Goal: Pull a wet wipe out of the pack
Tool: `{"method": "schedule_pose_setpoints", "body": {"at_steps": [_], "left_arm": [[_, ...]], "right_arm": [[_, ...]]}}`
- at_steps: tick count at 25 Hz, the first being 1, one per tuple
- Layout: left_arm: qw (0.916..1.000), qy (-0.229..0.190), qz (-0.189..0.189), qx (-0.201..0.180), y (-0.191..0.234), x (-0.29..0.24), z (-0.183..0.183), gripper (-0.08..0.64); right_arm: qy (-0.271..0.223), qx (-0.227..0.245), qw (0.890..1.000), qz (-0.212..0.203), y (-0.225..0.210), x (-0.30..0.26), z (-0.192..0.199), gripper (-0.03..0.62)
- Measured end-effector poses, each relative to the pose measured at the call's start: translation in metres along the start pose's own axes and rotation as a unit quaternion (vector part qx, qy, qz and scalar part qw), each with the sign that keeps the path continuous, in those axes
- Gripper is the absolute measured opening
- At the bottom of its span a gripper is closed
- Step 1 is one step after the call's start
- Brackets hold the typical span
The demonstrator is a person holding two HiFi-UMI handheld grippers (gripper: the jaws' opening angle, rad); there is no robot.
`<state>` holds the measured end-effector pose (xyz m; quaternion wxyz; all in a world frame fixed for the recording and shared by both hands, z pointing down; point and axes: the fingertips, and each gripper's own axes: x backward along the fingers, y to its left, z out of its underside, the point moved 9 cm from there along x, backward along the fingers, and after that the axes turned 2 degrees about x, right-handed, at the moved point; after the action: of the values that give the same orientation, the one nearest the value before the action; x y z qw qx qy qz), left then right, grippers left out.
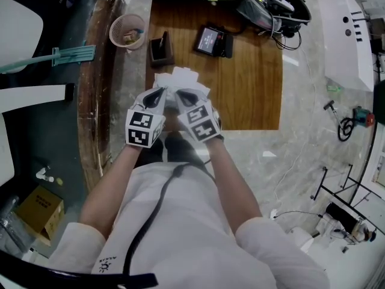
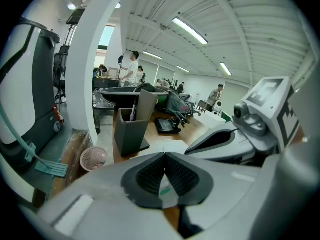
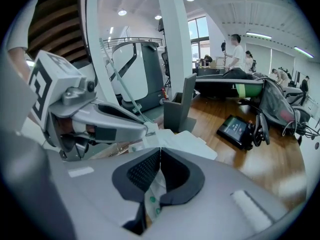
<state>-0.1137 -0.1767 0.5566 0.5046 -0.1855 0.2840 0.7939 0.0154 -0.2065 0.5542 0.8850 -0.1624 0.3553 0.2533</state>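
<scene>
Forearms [image 1: 111,182] stretched forward, left gripper [image 1: 162,93] and right gripper [image 1: 181,94] seemingly pinch pack [image 1: 180,77]

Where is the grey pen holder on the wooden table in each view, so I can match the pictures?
Head view: the grey pen holder is upper middle, near the wooden table's far left corner.
Left gripper view: the holder is left of centre, at mid-height.
Right gripper view: the holder is at the centre.
Shared landmark: the black tablet lies to the holder's right in all three views.
</scene>
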Motion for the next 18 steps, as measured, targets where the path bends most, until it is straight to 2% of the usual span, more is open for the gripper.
{"method": "schedule_pose_setpoints", "body": {"at_steps": [7, 13, 18], "left_arm": [[0.9999, -0.001, 0.007, -0.01, -0.004, 0.003, -0.002, 0.006], [0.9997, 0.0, 0.018, -0.016, -0.005, 0.011, -0.002, 0.065], [0.9995, -0.003, 0.021, -0.021, -0.005, 0.019, -0.001, 0.067]], "right_arm": [[-0.027, -0.012, 0.999, 0.014, -0.004, 0.016, -0.004, 0.012], [-0.055, -0.021, 0.998, 0.026, -0.004, 0.031, -0.009, 0.012], [-0.082, -0.027, 0.996, 0.036, -0.005, 0.041, -0.017, 0.012]]}}
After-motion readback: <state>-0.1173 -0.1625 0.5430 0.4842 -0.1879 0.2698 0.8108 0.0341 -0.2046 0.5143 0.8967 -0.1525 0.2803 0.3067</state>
